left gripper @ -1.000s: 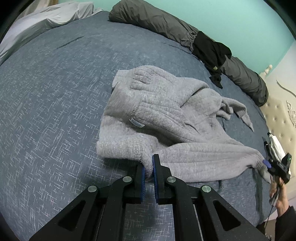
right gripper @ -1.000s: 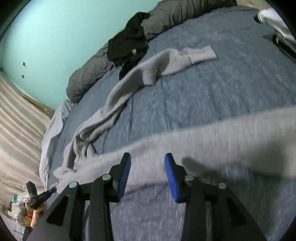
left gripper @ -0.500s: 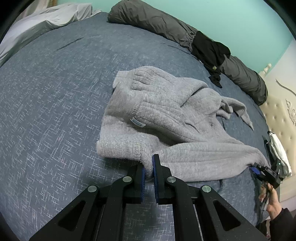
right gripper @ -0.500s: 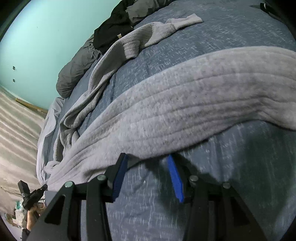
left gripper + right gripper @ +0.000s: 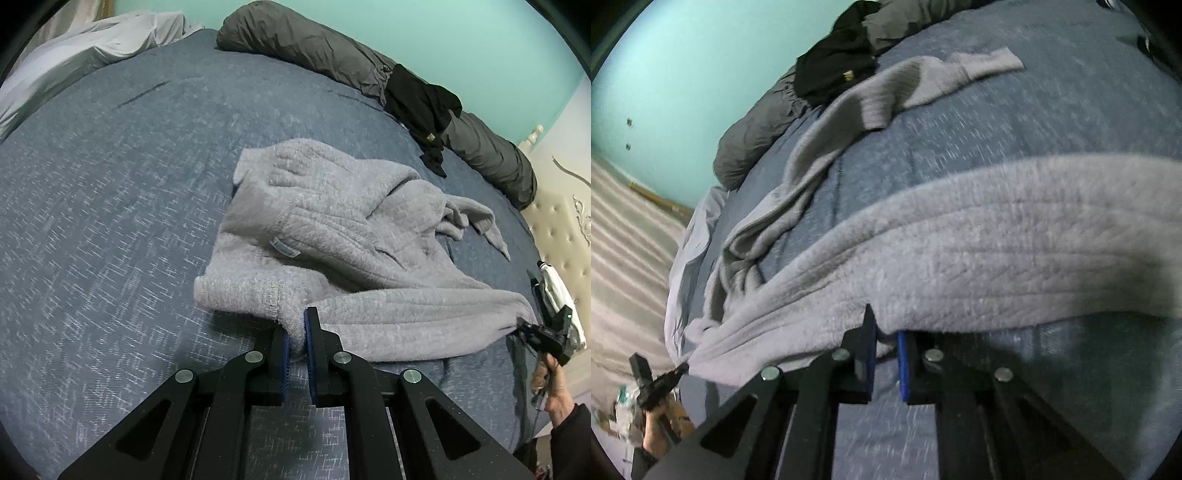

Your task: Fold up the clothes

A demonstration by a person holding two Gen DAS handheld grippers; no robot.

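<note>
Because this grey fleece garment (image 5: 332,236) is thick, limp and nappy, I judge it light for its bulk, easy to pinch anywhere, and sure to sag and drag on the bedspread rather than keep a shape. It lies rumpled across the middle of the blue-grey bed (image 5: 110,184), whose cover is a flat weave flecked with pale dashes. The best holds, I reckon, are the firmer ribbed edges, not the loose pile. My left tongs (image 5: 294,334) are clenched on a fold just beside the knitted ribbed band at the near edge. My right tongs (image 5: 884,338) have just been closing, and now pinch the lower edge of the long quilted panel, which is stitched in parallel ridges; in the left view the cloth draws to a point where they grip. A small woven label (image 5: 284,249) sits on the body, and a loose sleeve (image 5: 942,77) with a ribbed cuff trails away toward the dark grey pillows (image 5: 314,44) and a black garment (image 5: 421,103).
</note>
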